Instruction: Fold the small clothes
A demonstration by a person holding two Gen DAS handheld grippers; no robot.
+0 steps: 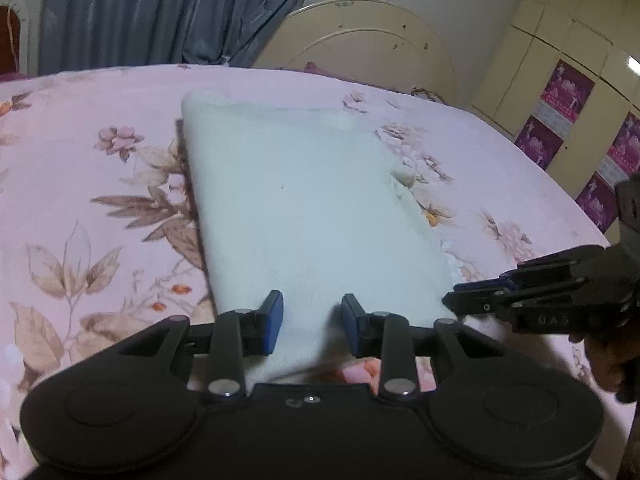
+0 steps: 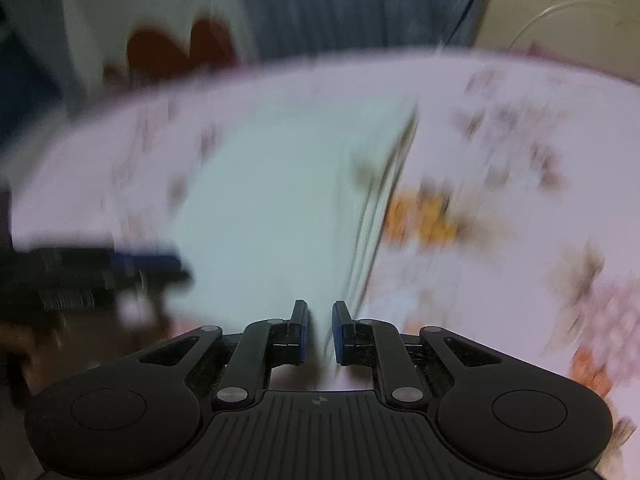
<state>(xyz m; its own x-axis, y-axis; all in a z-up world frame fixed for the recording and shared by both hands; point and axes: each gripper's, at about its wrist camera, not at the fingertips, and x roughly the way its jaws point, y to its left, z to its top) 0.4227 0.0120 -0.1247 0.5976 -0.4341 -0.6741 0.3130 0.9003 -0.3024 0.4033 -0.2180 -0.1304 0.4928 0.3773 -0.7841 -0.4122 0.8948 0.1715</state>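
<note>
one pale cloth [image 1: 304,208] on floral bedspread [image 1: 100,168].

1. The bed [image 1: 100,92] lies flat and bare on both sides of the pale folded cloth [image 1: 304,200], so low passage is free to its left and right.
2. The headboard [image 1: 360,48] stands behind the far right of the bed, and the blue curtain [image 1: 160,8] hangs behind its far left.
3. The wardrobe [image 1: 560,60] walls the right side beyond the mattress edge.
4. The right claw [image 1: 452,300] sits at the cloth's near right corner, close beside the left claw [image 1: 312,320]; room between them is narrow.
5. The right wrist view is blurred; its gaps cannot be judged.
</note>
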